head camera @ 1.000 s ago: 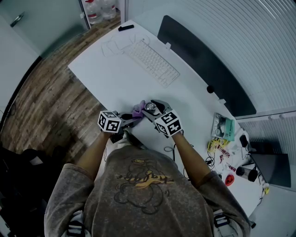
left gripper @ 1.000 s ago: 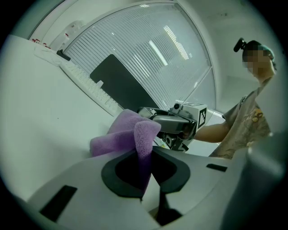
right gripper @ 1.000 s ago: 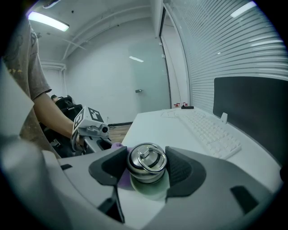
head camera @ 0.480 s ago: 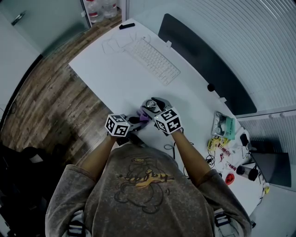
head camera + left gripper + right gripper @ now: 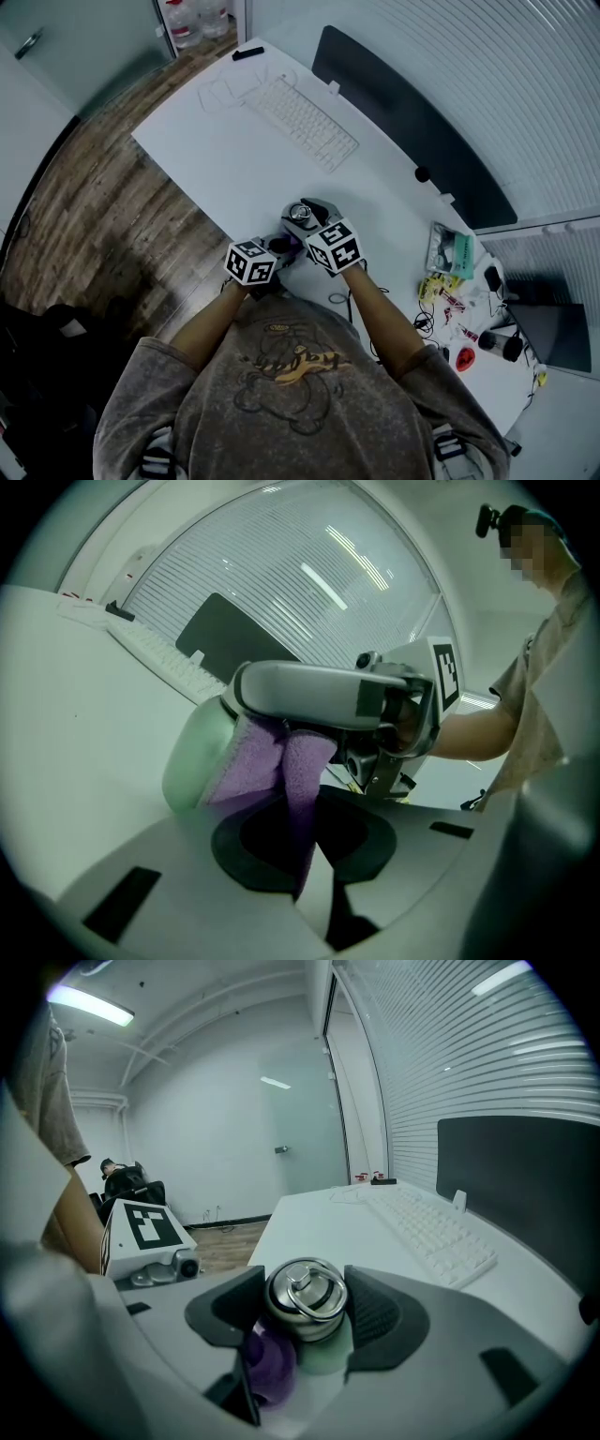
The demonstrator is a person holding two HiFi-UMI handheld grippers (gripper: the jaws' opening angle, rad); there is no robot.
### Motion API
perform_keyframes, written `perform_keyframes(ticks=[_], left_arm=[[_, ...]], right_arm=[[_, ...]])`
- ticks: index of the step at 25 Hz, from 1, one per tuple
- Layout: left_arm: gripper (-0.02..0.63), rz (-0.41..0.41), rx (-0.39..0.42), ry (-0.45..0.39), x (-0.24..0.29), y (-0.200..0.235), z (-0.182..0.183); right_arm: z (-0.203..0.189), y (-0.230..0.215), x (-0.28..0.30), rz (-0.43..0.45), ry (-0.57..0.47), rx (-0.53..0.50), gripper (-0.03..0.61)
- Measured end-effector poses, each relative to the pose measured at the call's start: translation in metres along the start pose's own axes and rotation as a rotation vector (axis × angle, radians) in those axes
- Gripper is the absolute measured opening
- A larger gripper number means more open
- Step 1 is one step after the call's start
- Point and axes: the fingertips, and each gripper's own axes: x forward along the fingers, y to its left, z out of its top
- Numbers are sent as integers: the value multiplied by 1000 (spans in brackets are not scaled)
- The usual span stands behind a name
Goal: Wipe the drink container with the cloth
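The drink container is a pale green bottle (image 5: pixel 192 757) with a steel ring lid (image 5: pixel 305 1297); it also shows in the head view (image 5: pixel 301 214), near the white table's front edge. My right gripper (image 5: pixel 305 1314) is shut on the bottle just below the lid, one pad on each side. My left gripper (image 5: pixel 298 841) is shut on a purple cloth (image 5: pixel 277 766), which presses against the bottle's side under the right gripper's jaw. In the right gripper view the cloth (image 5: pixel 270 1363) bunches at the bottle's lower left. The two marker cubes nearly touch in the head view.
A white keyboard (image 5: pixel 302 122) lies farther back on the white table (image 5: pixel 216 159), before a dark panel (image 5: pixel 403 141). Small clutter and cables (image 5: pixel 455 262) sit at the right end. Wooden floor (image 5: pixel 84 225) lies beyond the table's left edge.
The left gripper has moved right, close in beside the right gripper, dragging the cloth along the bottle's side. The cloth is now mostly hidden in the head view. The right gripper has barely moved.
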Motion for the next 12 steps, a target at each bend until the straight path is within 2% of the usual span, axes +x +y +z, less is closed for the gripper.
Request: perform_keyframes(ticks=[7,12], left_arm=[[51,59,-5,-20,14,-1,0],[51,65,-31,-37,24,-1,2]], right_arm=[[0,0,-1,-8,3,7,267],[1,0,0,-17,10,11,267]])
